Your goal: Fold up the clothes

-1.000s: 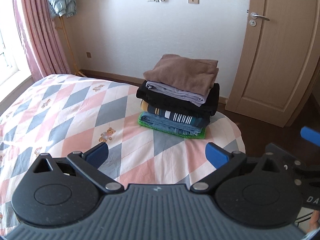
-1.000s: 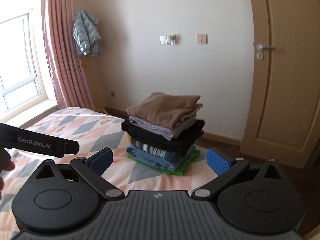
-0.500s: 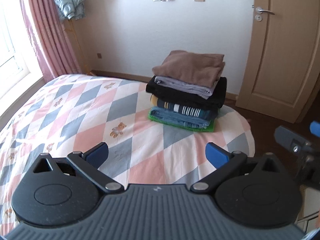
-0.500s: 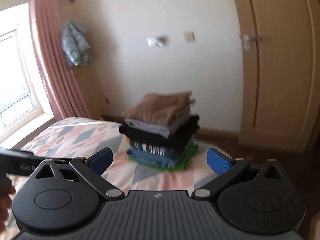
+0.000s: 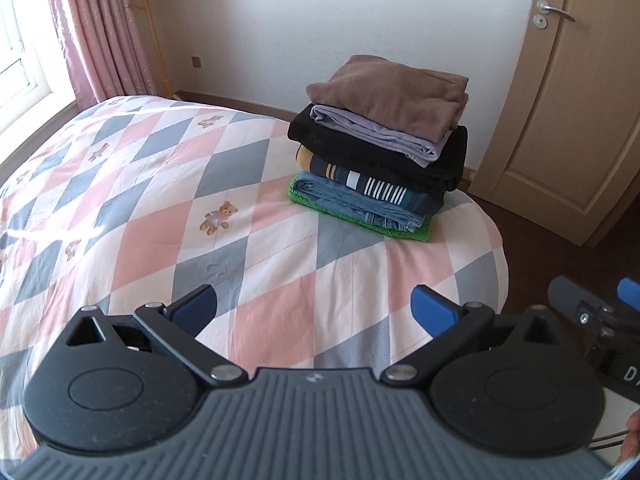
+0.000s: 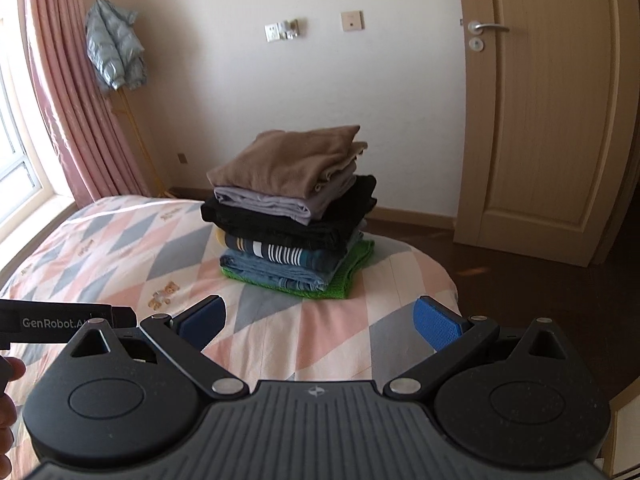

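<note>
Fingers spread wide on both grippers, nothing between them. Left gripper [image 5: 314, 314] and right gripper [image 6: 318, 322] both hang over the near end of the bed [image 5: 160, 200], short of the stack, pointing at it.

Stack of clothes [image 5: 380, 148] sits on the bed's far right corner, door side. All pieces in it lie folded flat. Bottom up: green knit [image 5: 416, 234], blue denim [image 5: 360, 204], dark striped piece [image 5: 376, 188], black piece [image 5: 384, 156], lilac piece [image 5: 380, 136], brown piece [image 5: 392, 96] on top. Edges are roughly lined up, though the stack leans a bit toward the door [image 6: 532, 120].

Rest of the bed, left of the stack, shows only the diamond-pattern cover. No loose or unfolded garment in either view. A pale blue jacket [image 6: 114, 52] hangs on a stand beyond the stack, by the curtain [image 6: 68, 100]; can't tell if it's part of the job.

Judgement: everything visible on the bed is folded and stacked. Fits either a finished run, or a pause with more laundry somewhere out of frame. These views don't settle which.
</note>
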`<move>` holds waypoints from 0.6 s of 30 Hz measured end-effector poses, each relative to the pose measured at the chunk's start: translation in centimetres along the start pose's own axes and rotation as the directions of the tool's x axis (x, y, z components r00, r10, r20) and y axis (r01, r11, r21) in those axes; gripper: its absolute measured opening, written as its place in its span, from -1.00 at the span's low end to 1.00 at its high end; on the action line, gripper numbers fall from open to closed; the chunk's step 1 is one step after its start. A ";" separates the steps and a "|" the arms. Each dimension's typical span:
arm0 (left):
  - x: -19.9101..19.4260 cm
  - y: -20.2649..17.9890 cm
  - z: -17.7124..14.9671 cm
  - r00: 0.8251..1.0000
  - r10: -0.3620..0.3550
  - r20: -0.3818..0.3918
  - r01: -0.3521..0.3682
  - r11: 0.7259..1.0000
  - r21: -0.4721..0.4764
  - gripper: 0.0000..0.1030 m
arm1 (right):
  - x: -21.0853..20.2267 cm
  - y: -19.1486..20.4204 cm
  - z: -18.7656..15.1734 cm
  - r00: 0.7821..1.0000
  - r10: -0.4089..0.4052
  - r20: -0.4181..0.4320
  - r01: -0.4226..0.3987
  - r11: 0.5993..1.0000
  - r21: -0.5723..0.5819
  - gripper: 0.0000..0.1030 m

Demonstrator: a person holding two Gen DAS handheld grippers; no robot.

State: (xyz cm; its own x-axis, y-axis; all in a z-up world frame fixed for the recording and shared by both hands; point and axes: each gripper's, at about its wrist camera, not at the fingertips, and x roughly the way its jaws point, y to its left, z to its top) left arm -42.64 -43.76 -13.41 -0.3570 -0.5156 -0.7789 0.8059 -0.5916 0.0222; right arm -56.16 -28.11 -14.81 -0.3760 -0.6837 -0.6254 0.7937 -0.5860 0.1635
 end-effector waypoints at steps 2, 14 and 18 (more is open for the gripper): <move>0.8 -0.1 0.3 1.000 0.002 -0.005 -0.002 1.000 0.011 0.98 | 1.0 0.1 0.1 1.000 -0.004 -0.013 0.004 1.000 0.005 1.00; 5.5 -0.2 2.0 0.999 0.007 -0.046 -0.005 0.999 0.044 0.98 | 6.5 0.9 1.2 0.997 -0.012 -0.082 0.014 1.000 0.023 1.00; 6.8 -0.1 2.5 0.999 0.002 -0.054 0.001 0.999 0.054 0.98 | 7.9 0.9 1.7 0.995 -0.019 -0.096 0.022 0.999 0.031 0.99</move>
State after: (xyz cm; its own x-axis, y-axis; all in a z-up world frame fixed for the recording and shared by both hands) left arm -46.37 -48.76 -17.15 -0.3295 -0.4827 -0.8114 0.7788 -0.6248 0.0555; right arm -59.21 -34.78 -18.34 -0.3437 -0.6275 -0.6986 0.7699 -0.6143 0.1730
